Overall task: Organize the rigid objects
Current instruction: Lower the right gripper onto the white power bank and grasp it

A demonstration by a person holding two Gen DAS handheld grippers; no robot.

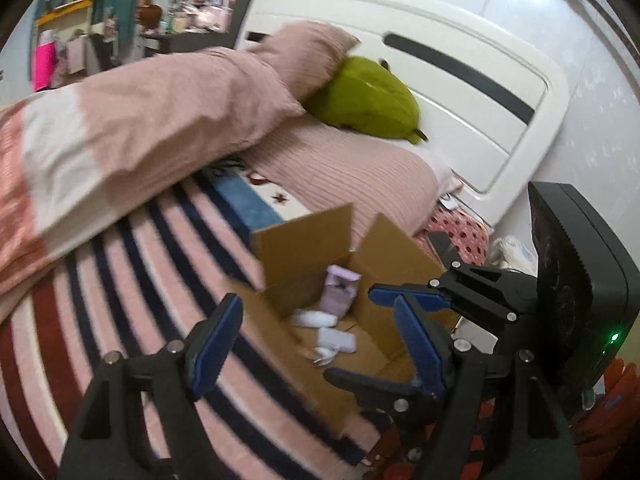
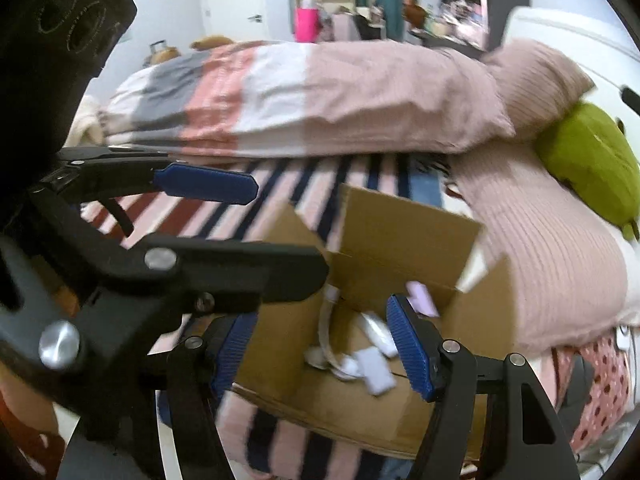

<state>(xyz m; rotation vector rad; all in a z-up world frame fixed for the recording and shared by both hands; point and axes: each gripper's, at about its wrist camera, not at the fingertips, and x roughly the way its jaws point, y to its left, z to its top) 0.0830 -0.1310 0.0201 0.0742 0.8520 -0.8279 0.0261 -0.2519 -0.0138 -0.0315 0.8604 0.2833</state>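
Left wrist view is showing the left gripper (image 1: 316, 344) hanging above an open box (image 1: 304, 256) on the striped blanket (image 1: 120, 280); its blue pads are standing wide apart with nothing between them. The right gripper (image 1: 404, 300) is crossing in from the right, over the box's near right corner, and its pads are also spread and bare.

Inside the box, a lilac item (image 1: 340, 288) is standing upright against the far corner. Several white items (image 1: 332, 336) are lying loose on the box floor in front of it; blur is keeping their kind from being told. The flaps are standing up on the far sides, walling the box toward the pillow (image 1: 352, 184).

Surroundings: a folded duvet (image 1: 160, 120) is lying across the bed beyond the box, a green plush (image 1: 368, 100) is resting against the white headboard (image 1: 460, 80), and cluttered shelves (image 1: 200, 0) are standing at the far wall.

Right wrist view is showing the right gripper (image 2: 320, 348) directly over the box (image 2: 400, 216), fingers parted and empty. The left gripper (image 2: 224, 224) is reaching in from the left, its lower finger overlapping the box's left flap and hiding part of the interior. The white items (image 2: 372, 364) and a white cord-like piece (image 2: 326, 336) are lying between the right pads in this view; the lilac item (image 2: 420, 298) is sitting behind them.
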